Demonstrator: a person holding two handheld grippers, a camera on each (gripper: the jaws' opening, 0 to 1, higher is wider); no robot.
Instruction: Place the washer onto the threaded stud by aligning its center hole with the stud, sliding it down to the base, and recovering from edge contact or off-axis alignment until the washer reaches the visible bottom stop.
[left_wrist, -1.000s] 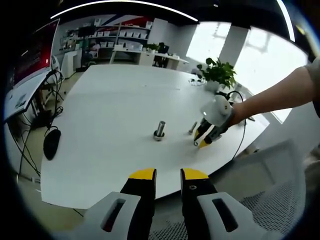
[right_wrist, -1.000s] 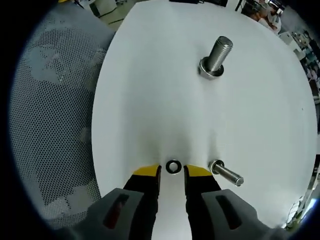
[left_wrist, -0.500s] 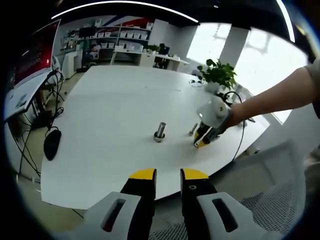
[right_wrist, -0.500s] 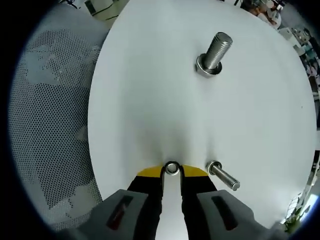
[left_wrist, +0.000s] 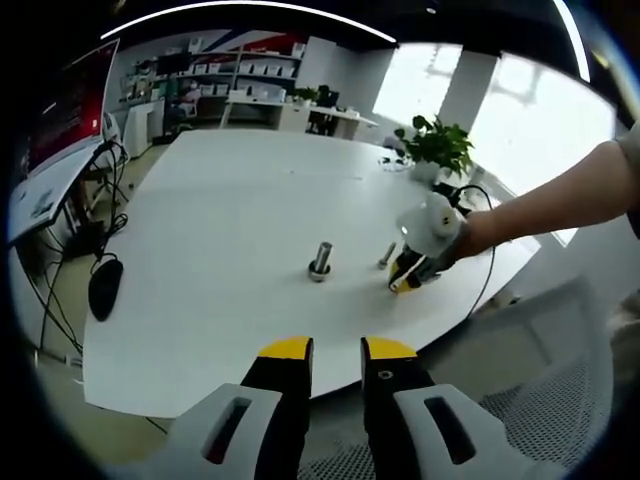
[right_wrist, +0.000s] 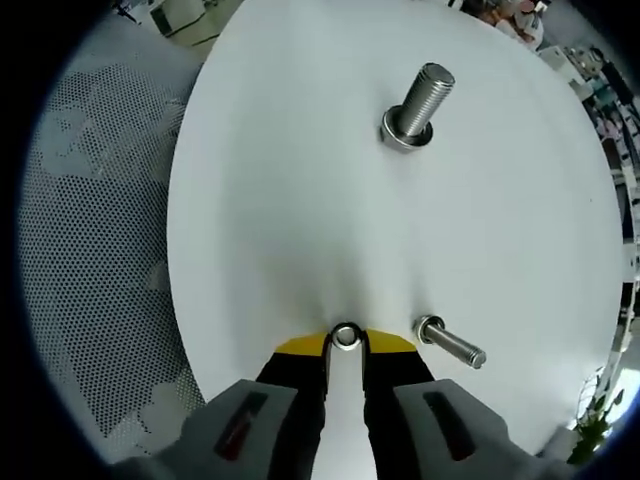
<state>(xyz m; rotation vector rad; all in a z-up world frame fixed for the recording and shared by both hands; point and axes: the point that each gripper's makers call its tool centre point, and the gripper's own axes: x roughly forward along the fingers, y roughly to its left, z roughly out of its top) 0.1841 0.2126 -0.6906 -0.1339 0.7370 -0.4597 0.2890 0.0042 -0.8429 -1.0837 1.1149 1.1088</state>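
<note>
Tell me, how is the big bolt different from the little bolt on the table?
The big bolt stands upright on its head; the little bolt lies on its side. The big bolt looks thicker than the little bolt. The big bolt stands farther from the right gripper, whose jaws pinch the washer; the little bolt lies right beside it. Both are shiny, threaded metal on the white table.

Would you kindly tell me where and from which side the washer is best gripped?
Grip the washer across its outer rim, from above, as the right gripper does now. It is a thin flat ring on the white table, so only its edges offer purchase, and the hole stays free for the upright threaded stud.
</note>
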